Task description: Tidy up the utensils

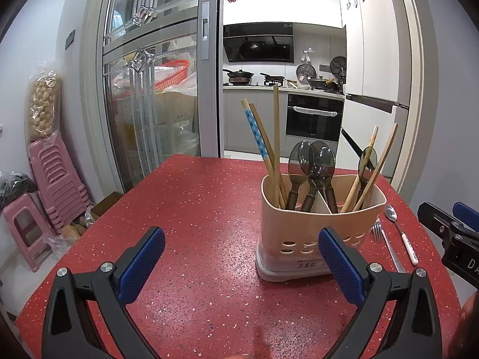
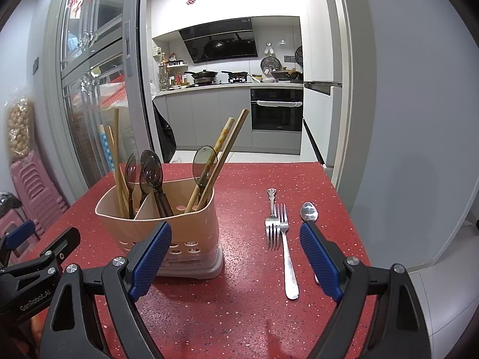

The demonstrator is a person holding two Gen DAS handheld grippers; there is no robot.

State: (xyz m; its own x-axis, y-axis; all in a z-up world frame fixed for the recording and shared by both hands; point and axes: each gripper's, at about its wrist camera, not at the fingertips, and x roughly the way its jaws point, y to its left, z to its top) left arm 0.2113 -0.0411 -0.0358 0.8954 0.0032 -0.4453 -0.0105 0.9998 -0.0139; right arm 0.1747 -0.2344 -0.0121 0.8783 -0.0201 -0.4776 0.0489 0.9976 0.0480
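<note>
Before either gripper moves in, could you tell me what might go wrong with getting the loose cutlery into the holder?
1. The two forks lie side by side, apparently touching; gripping one may drag the other.
2. The metal spoon lies flat on the red table, so it may slip from the right gripper and its open jaws.
3. The holder is crowded with leaning chopsticks; inserting cutlery could knock them.

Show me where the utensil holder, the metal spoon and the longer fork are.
utensil holder (image 2: 191, 227): right wrist view, on its front wall.
metal spoon (image 2: 309, 211): right wrist view, on its bowl.
longer fork (image 2: 288, 257): right wrist view, on its handle.
</note>
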